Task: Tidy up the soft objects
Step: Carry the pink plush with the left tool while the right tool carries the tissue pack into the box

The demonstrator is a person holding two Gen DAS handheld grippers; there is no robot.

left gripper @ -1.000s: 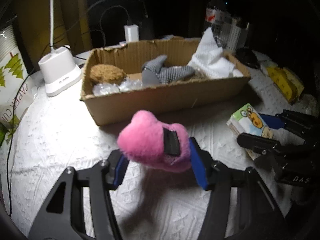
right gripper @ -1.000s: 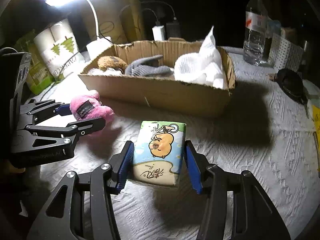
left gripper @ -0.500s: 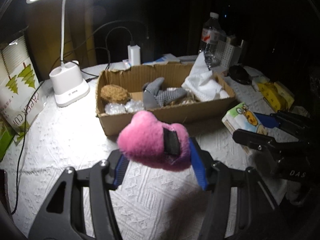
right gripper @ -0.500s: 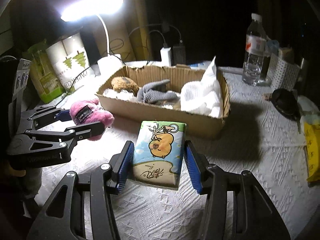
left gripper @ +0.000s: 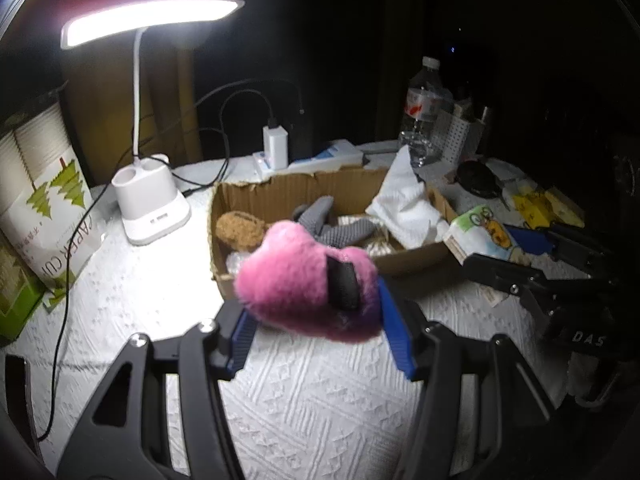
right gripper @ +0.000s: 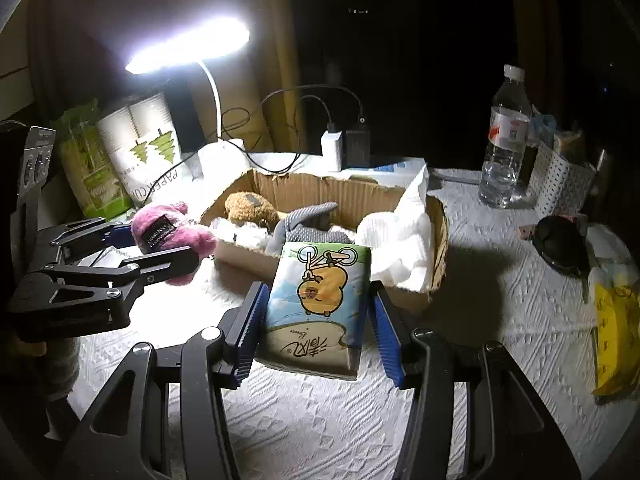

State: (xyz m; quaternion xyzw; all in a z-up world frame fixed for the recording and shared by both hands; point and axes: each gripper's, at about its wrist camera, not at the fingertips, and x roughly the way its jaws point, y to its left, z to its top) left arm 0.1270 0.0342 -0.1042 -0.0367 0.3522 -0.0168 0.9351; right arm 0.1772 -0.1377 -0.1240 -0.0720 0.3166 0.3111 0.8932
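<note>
Both soft items gripped, lifted before the cardboard box [right gripper: 438,240]
Left gripper [left gripper: 316,336] half-closed, squeezing the light, squashy pink plush toy [left gripper: 304,280] mid-body; right gripper [right gripper: 316,332] pinches the yielding tissue pack [right gripper: 316,304] by its sides.

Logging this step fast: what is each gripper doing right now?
Left gripper: closed on the pink plush toy.
Right gripper: closed on the tissue pack.

Table layout: cardboard box [right gripper: 400,280] central, lamp behind-left, bottle behind-right.
Box holds a plush bear [right gripper: 248,208] at left, a knitted toy [right gripper: 304,224] in the middle, a folded cloth [right gripper: 396,236] at right. Desk lamp [left gripper: 150,208] and paper-cup pack [left gripper: 44,216] stand left of it; charger [left gripper: 275,146] behind; water bottle [right gripper: 505,136] and perforated basket [right gripper: 560,184] behind-right.
</note>
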